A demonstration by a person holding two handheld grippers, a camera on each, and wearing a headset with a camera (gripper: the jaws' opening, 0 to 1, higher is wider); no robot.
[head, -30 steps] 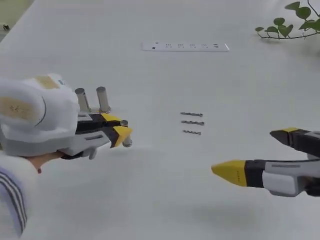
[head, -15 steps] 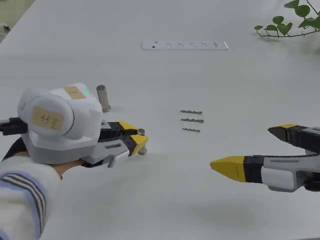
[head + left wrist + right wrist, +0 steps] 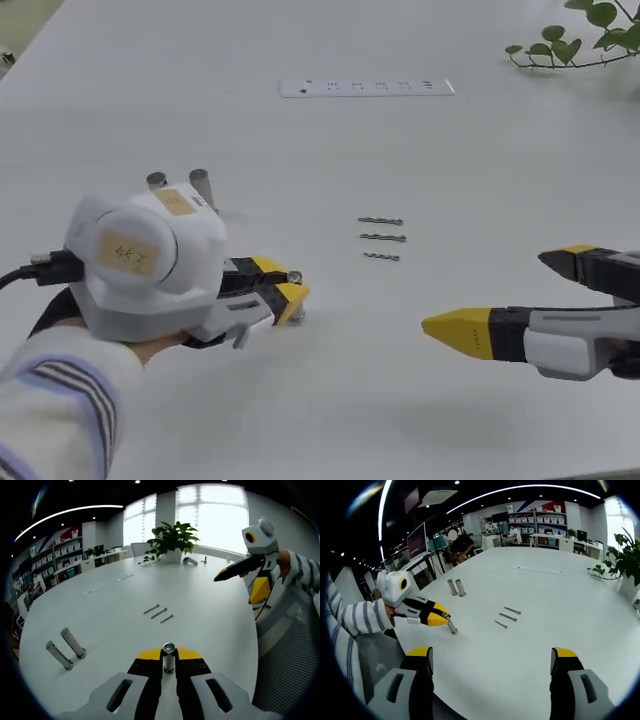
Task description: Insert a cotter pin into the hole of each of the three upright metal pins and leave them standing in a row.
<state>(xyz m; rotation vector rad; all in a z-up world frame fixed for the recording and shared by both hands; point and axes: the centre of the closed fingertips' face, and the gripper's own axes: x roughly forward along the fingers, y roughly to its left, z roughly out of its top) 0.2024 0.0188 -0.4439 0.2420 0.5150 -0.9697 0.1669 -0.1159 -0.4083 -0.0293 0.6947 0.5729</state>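
L gripper (image 3: pixel 283 282) was clamped on 1 pin (image 3: pixel 169 661), jaws either side of the shaft, head proud above them. Pin upright, base at or just off the table (image 3: pixel 330 400); couldn't tell which. Judged: held low so the top end stays free for a cotter, and set fwd of the others for access. Cross-hole too small to see.

Behind L gripper, 2 free pins (image 3: pixel 200 186) stood just beside each other, untouched.

Centre: 3 cotters (image 3: pixel 383 238) lay parallel, stacked near to far, well apart from all pins. None fitted yet.

R gripper (image 3: pixel 500 298) hovered at right w/ jaws spread wide, nothing between them, tips aimed left toward the cotters. Judged: readied to pick a cotter while L steadies the pin.

Count: pins 3 (1 held, 2 free); cotters 3; grippers 2.
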